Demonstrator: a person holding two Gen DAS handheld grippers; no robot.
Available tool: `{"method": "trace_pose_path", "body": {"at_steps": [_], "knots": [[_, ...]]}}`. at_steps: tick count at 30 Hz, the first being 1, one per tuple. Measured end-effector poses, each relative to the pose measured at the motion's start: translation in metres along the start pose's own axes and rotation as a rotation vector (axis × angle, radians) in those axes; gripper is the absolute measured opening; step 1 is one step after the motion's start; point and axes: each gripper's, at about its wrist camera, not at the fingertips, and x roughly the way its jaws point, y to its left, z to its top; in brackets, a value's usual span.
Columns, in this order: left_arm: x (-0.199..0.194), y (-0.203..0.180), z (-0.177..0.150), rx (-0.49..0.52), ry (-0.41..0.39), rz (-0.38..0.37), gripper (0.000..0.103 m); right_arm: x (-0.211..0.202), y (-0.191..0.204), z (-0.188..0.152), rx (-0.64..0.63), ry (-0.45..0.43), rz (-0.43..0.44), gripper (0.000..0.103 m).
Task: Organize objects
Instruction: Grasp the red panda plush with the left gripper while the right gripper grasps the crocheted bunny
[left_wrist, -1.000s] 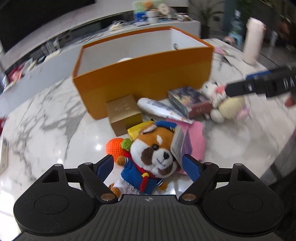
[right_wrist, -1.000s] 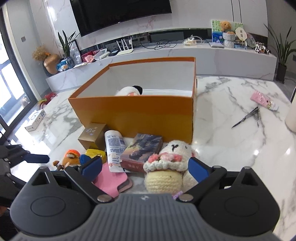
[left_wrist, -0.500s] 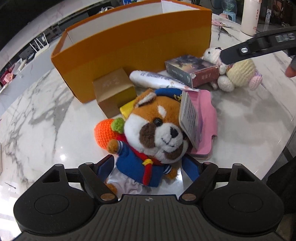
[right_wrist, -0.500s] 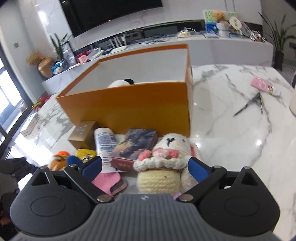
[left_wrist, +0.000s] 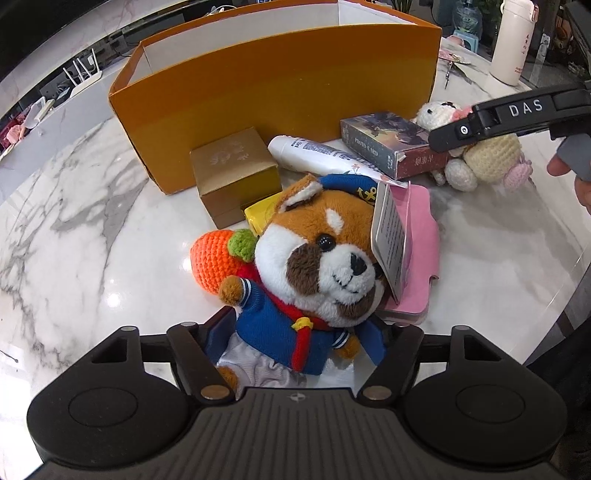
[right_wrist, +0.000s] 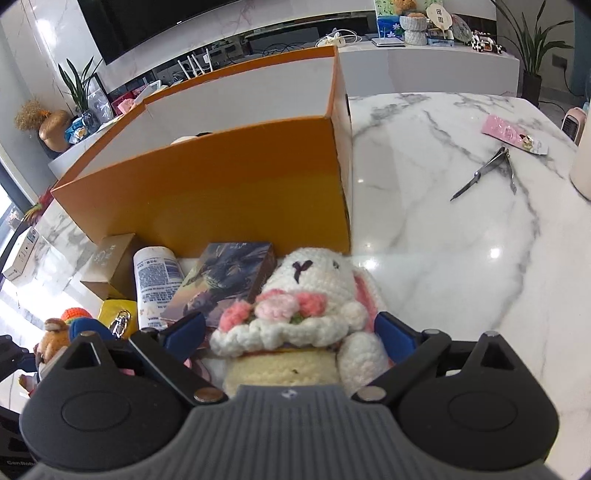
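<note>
While unseen leftward — scissors (right_wrist: 487, 171) rightward.

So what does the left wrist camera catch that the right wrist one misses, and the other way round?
Left wrist only: the pink case, the bottle, the fox's face, and the right gripper from outside.
Right wrist only: the scissors, the TV, and the box's white inside.
Both: the orange box, gold box, tube, card box, fox toy and bunny.
</note>
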Motion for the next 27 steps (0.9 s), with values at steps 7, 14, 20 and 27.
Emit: {"method": "trace_pose_path", "body": {"at_steps": [7,14,20,27], "knots": [[0.001,0.003,0.002,-0.018,0.004,-0.009,0.079,-0.012,-0.016,-0.002,0.054,0.006,0.045,0.076],[0.000,0.013,0.002,-0.063,0.000,-0.028,0.069,-0.022,-0.018,-0.005,0.049,-0.007,0.025,0.073],[-0.003,0.022,0.002,-0.125,0.004,-0.068,0.065,-0.030,-0.021,-0.004,0.043,-0.017,0.003,0.073],[-0.013,0.027,0.003,-0.173,-0.023,-0.071,0.061,-0.037,-0.028,-0.004,0.050,-0.026,-0.004,0.073]]}}
